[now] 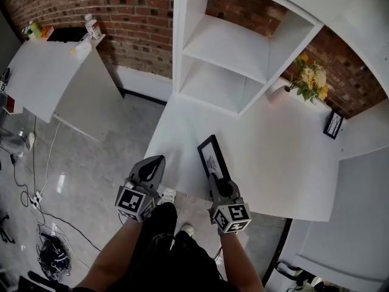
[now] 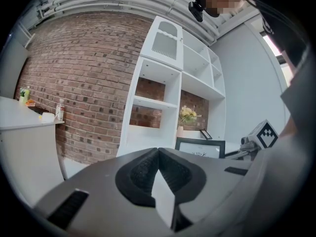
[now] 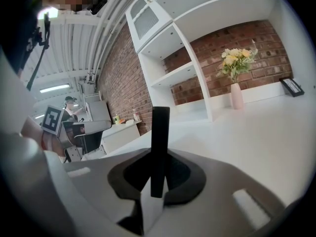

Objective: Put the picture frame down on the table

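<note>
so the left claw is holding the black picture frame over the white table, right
Wrong claw: the right claw holds the black picture frame over the white table, as the right gripper view shows; the left claw is shut, empty.

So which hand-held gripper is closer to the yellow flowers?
Right. The right hand-held gripper, holding the picture frame, is at the table's near edge, the flowers beyond it to the right. The left hand-held gripper hangs farther left, off the table.

Left gripper [image 1: 154, 163] closed, right gripper [image 1: 213, 179] clamped.
</note>
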Demonstrator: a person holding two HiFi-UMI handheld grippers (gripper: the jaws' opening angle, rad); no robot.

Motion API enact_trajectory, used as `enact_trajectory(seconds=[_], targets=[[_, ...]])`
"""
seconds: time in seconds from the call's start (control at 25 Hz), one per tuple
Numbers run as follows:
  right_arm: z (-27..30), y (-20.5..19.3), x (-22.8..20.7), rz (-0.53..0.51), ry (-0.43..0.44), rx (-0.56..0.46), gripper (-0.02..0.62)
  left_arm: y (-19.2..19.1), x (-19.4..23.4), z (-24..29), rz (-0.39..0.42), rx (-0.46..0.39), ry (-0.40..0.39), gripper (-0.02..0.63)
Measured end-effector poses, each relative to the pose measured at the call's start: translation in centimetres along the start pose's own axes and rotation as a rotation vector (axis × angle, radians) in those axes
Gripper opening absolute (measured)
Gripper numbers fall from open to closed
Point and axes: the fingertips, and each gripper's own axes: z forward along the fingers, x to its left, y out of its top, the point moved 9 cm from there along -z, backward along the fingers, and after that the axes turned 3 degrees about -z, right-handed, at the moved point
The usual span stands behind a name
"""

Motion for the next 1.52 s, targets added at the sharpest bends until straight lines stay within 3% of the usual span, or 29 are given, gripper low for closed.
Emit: enact_trajectory(seconds=[0.36,0.56,1.0,1.28,1.52], targets=[[0.4,0.5,-1.1,-0.091,-0.053,0.024,0.052,-0.2,0.6,-0.1,-0.003,0.004,0.001,-0.003],[0.2,0.9,-1.7,-0.123,-0.061,0.022,0.086,-0.2,0.7,0.1,-0.009,0.005,-0.002,-0.003],[0.2,0.9,-4.0,-0.017,-0.091,0.026,0.161,-0.4,0.9,0.1,-0.019,0.012,0.001,-0.003],[0.4,1.2,-5.0,0.038,-0.088,0.01,0.164,-0.4,1.3,0.1,-0.027,0.018,0.012,-0.003],[0.1,1.9,-6.1,0.054,-0.145,0.019,0.163,-0.4,1.3,0.1,-0.028,0.014,0.015,-0.003]])
